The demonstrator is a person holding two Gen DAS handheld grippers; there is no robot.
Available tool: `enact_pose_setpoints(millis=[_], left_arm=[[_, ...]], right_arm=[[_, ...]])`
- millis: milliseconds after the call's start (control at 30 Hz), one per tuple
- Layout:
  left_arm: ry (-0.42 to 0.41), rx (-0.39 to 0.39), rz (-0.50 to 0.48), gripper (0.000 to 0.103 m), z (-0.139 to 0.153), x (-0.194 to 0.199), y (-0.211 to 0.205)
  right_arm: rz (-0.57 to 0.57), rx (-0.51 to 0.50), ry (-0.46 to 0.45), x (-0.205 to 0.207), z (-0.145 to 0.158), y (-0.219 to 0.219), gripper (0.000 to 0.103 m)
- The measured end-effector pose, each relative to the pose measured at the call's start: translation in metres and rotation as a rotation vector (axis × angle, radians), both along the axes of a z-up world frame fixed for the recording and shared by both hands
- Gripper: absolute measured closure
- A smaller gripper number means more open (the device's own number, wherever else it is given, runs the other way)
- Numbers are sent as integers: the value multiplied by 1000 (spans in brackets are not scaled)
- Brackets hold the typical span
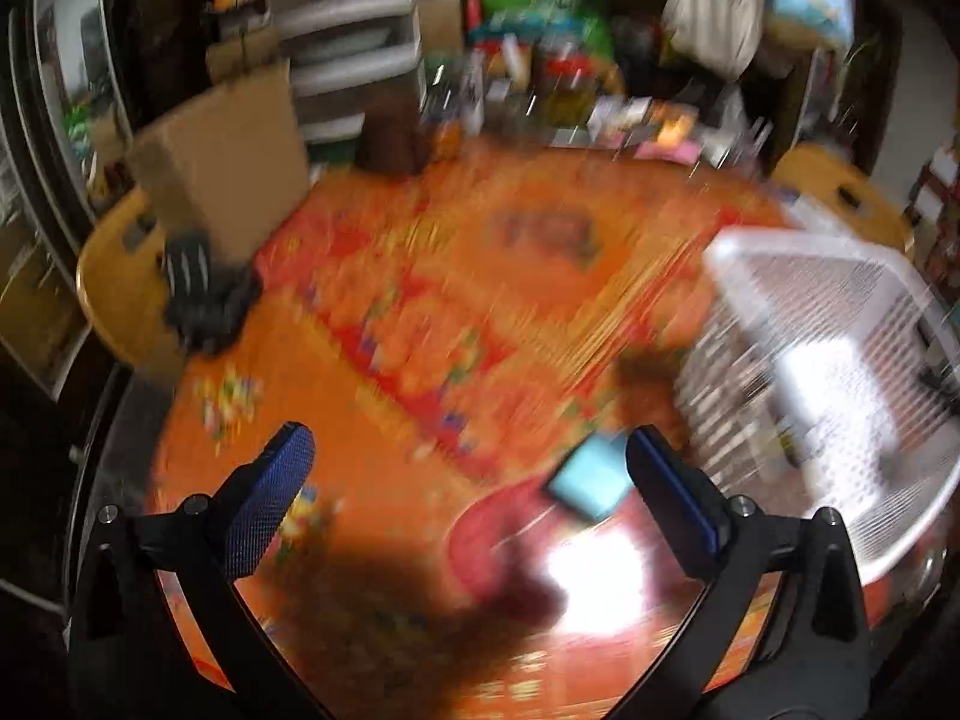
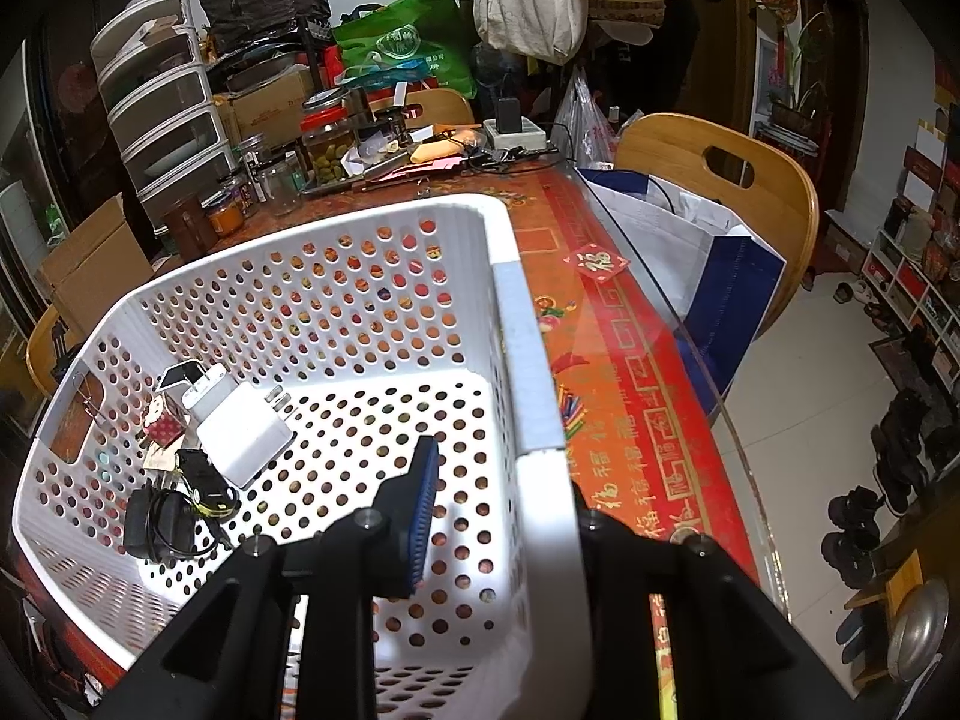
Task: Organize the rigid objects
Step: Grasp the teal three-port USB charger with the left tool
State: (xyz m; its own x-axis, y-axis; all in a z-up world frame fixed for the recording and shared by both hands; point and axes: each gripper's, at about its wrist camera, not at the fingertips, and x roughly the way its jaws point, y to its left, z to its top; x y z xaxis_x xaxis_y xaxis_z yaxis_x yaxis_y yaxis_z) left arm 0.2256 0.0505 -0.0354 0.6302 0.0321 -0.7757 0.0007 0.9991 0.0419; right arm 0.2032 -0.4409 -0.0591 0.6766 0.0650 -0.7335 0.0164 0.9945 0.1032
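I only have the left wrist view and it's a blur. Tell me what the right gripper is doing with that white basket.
Observer: The right gripper straddles the white basket at its right wall, one finger inside and the other outside.
Operator: Say what's already in the basket.
Observer: Several items lie bunched in its left corner: a white charger, a black adapter with cable, a small black toy car, and a red patterned cube.
Operator: Report what sits past the basket's right side.
Observer: Only bare orange-red tablecloth runs to the table edge, with a wooden chair holding a white-and-blue bag beyond.
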Motion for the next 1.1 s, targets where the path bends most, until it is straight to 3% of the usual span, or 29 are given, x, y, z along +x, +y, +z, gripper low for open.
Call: enact_pose_setpoints(millis=[133, 300, 400, 533, 700, 900, 1000, 1033, 1100], left_arm=[[52, 31, -62, 0, -43, 0, -16], [8, 78, -157, 0, -63, -10, -58], [32, 122, -148, 0, -74, 0, -72], [62, 97, -152, 0, -87, 10, -77], [64, 121, -122, 2, -100, 22, -76], [62, 85, -103, 15, -104, 24, -70], [48, 73, -107, 34, -102, 22, -72], [42, 67, -109, 50, -102, 20, -74], [34, 82, -108, 55, -101, 18, -78]], right_arm=[[-3, -2, 5, 0, 0, 0, 76], [-12, -14, 13, 0, 1, 1, 76], [-14, -17, 16, 1, 1, 0, 76], [-12, -17, 14, 0, 0, 0, 76], [-12, -17, 12, 0, 0, -1, 76], [-14, -18, 13, 1, 1, -1, 76], [-15, -19, 13, 0, 1, -1, 76], [-15, -20, 14, 0, 1, -1, 76], [-16, -22, 16, 1, 1, -2, 76]])
